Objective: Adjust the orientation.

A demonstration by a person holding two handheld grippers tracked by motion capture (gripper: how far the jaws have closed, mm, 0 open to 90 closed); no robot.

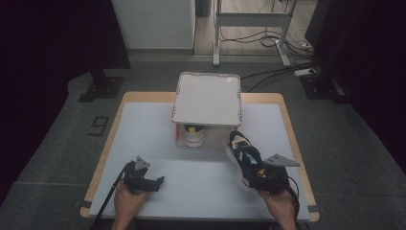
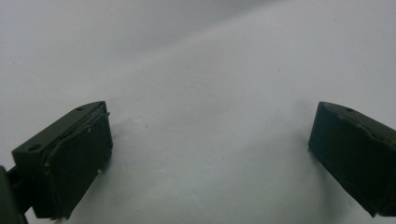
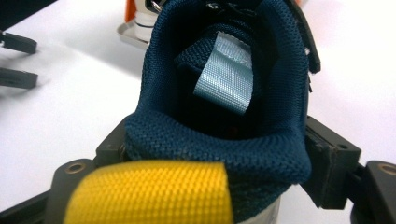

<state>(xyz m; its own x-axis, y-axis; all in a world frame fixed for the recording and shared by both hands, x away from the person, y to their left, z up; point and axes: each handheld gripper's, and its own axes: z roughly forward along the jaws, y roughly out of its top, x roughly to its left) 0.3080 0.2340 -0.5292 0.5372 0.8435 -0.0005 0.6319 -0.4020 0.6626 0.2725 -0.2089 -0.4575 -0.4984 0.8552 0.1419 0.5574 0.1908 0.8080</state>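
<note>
Right gripper (image 1: 256, 173) clamped on heel of navy sneaker (image 1: 243, 152) — held above white table (image 1: 143, 143); left gripper (image 1: 155, 182) spread wide, nothing gripped — a 2nd shoe (image 1: 193, 135) seen under white tray (image 1: 207, 98)

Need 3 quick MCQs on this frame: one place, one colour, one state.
1. Where is the second white sneaker?
A. under the raised white tray
B. on the tray
C. on the floor

2. What colour is the pull loop at the heel of the navy mesh sneaker?
A. red
B. yellow
C. green

3. What state is the left gripper in?
A. clamping a shoe
B. open, nothing between its jaws
C. shut

Key: 1 A, it sits in the opening below the tray. 2 B, the strap shows yellow. 3 B, bare white table between its jaws.
</note>
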